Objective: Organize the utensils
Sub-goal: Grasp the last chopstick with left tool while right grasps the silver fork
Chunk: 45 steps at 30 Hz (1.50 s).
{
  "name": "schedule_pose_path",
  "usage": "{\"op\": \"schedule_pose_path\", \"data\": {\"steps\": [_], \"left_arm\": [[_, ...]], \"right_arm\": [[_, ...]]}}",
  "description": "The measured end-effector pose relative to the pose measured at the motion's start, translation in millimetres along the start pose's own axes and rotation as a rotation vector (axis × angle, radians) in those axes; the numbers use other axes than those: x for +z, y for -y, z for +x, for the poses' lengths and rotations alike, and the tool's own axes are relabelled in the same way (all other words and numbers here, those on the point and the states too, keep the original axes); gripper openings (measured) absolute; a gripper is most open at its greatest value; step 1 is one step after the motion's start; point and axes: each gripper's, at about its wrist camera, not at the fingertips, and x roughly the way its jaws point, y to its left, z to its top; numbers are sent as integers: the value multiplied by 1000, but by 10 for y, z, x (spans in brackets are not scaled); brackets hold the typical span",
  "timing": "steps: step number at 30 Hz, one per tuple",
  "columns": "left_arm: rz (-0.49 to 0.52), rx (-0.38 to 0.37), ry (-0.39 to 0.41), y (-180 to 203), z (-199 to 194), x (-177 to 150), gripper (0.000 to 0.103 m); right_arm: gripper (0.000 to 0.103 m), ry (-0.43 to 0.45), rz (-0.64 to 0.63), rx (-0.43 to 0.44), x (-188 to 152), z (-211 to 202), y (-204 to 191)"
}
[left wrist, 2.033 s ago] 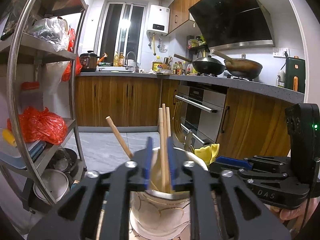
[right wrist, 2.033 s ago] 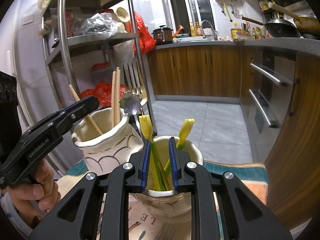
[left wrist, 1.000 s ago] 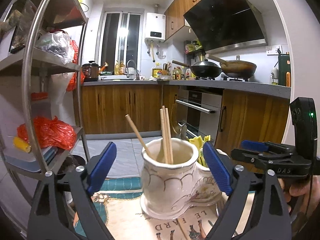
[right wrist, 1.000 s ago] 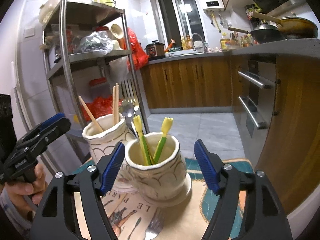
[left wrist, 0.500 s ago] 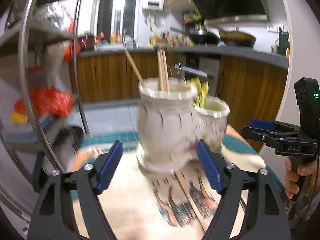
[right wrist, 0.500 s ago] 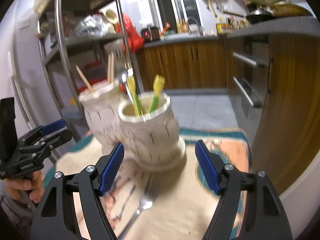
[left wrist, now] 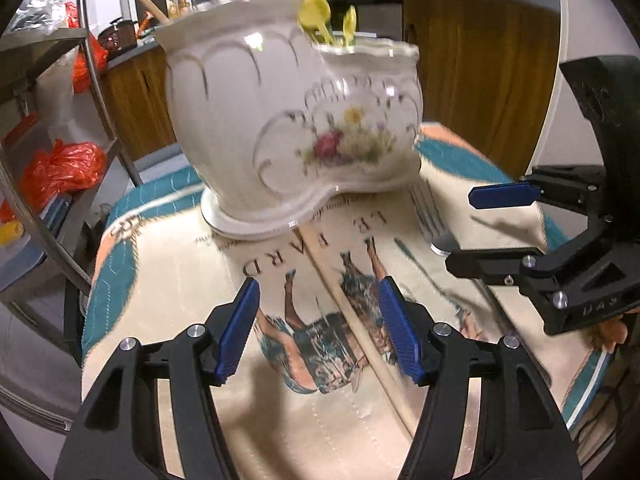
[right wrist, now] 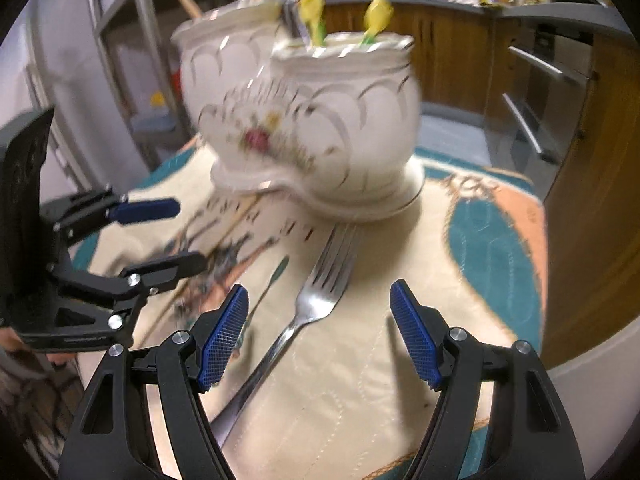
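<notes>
A white double-pot ceramic holder [left wrist: 292, 120] stands on a printed cloth [left wrist: 192, 280]; it holds wooden chopsticks and yellow-handled utensils [left wrist: 320, 8]. A wooden chopstick [left wrist: 360, 328] lies on the cloth between my left gripper's fingers [left wrist: 320, 328]; that gripper is open just above it. A steel fork [right wrist: 316, 292] lies on the cloth in front of the holder [right wrist: 320, 120]. My right gripper [right wrist: 320, 336] is open above the fork's handle. The fork also shows in the left wrist view [left wrist: 432, 216].
A metal shelf rack [left wrist: 92, 92] with red bags stands left of the table. Wooden kitchen cabinets [right wrist: 452, 40] and an oven [right wrist: 540, 92] lie behind. The table's edge runs close on the right [right wrist: 560, 360].
Both grippers let go of utensils in the pots, opened, drew back and tilted down over the cloth. The left is now over the chopstick, the right over the fork.
</notes>
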Motion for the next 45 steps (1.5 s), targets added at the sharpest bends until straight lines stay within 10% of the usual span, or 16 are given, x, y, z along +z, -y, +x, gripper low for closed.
{"op": "schedule_pose_path", "data": {"steps": [12, 16, 23, 30, 45], "left_arm": [[5, -32, -59, -18, 65, -26, 52], [16, -30, -57, -9, 81, -24, 51], [83, -66, -40, 124, 14, -100, 14], [106, -124, -50, 85, -119, -233, 6], [193, -204, -327, -25, -88, -68, 8]], "right_arm": [[75, -58, -82, -27, -76, 61, -160], [46, -47, -114, -10, -113, 21, -244], [26, -32, -92, 4, -215, -75, -263], [15, -66, -141, 87, -261, -131, -233], [7, -523, -351, 51, 44, 0, -374]]}}
